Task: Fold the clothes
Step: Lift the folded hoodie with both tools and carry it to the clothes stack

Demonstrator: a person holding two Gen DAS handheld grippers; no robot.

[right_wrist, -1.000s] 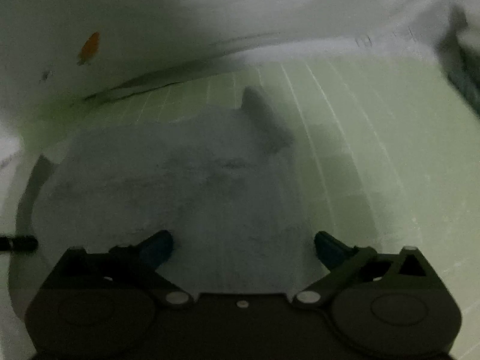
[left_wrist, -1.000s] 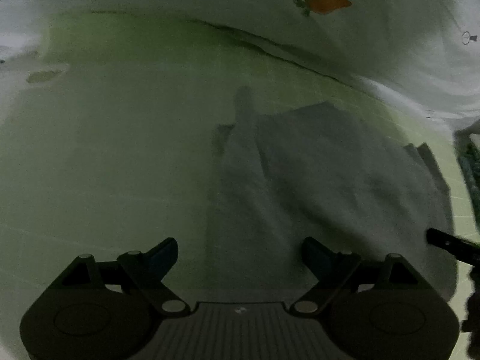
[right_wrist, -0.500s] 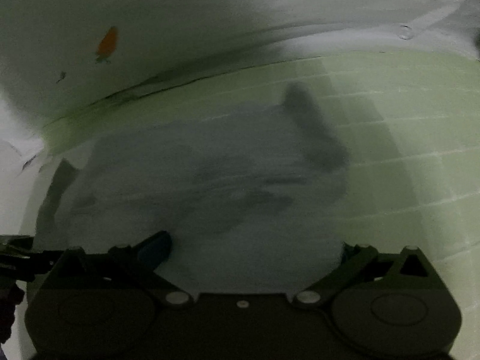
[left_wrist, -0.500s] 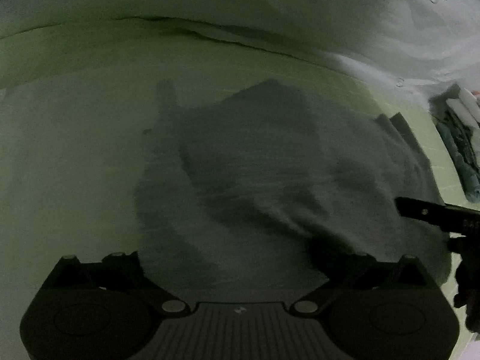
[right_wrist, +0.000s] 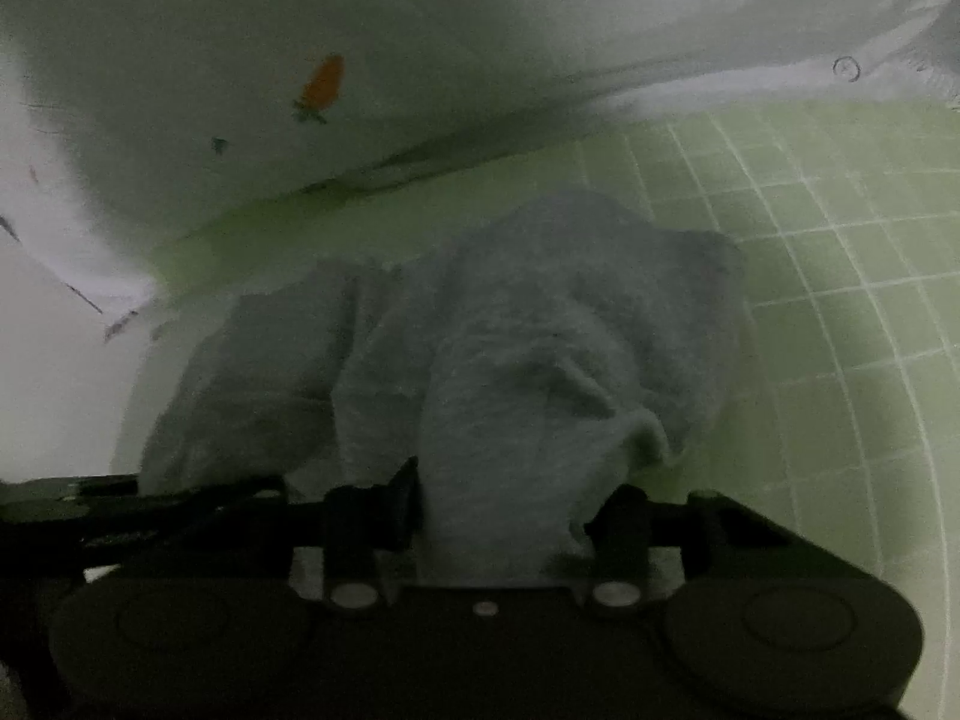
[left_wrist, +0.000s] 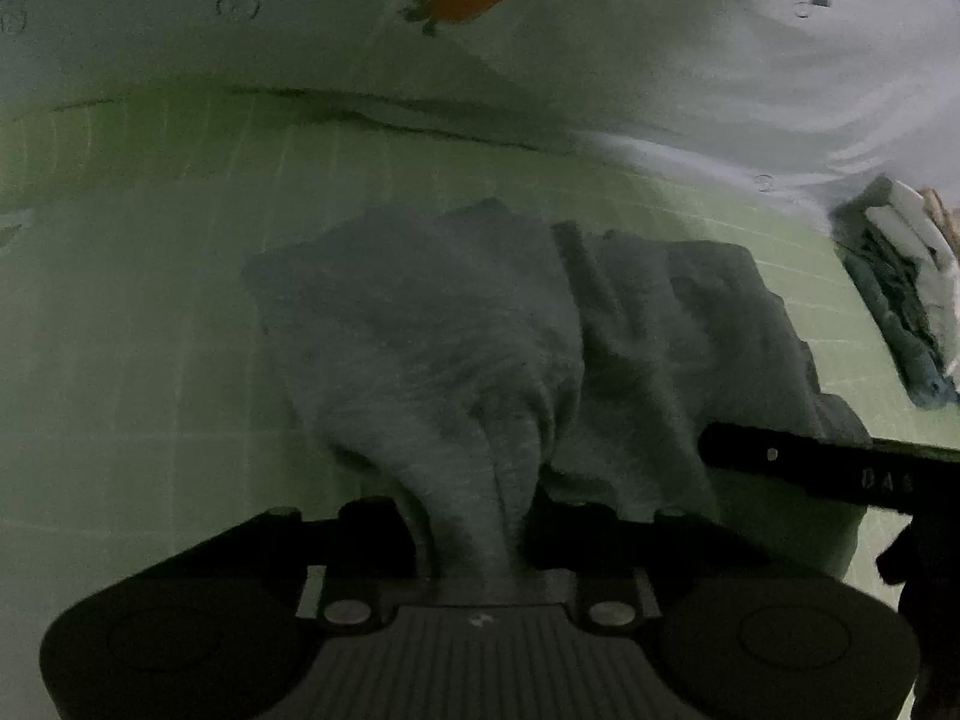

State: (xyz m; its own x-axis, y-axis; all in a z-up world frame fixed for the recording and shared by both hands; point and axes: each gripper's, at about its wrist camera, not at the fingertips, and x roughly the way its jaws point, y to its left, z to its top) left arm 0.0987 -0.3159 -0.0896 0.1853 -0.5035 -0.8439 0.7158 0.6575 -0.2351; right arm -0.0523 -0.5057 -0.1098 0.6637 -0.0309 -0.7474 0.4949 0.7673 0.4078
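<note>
A grey garment (left_wrist: 456, 324) lies bunched on a green grid mat (left_wrist: 132, 312). My left gripper (left_wrist: 471, 531) is shut on the garment's near edge, and the cloth rises in a pinched fold between its fingers. My right gripper (right_wrist: 510, 516) is shut on the same garment (right_wrist: 510, 324) at its near edge, with cloth gathered between the fingers. The right gripper's finger (left_wrist: 810, 462) shows at the right of the left wrist view. The left gripper (right_wrist: 120, 498) shows at the left of the right wrist view.
A white sheet with carrot prints (left_wrist: 468, 0) lies along the far edge of the mat and shows in the right wrist view (right_wrist: 324, 84). A stack of folded clothes (left_wrist: 900, 282) sits at the far right. The mat (right_wrist: 840, 276) extends to the right.
Both grippers were open above the flat garment. They came down onto its near edge and shut on it, and the cloth is now bunched and lifted.
</note>
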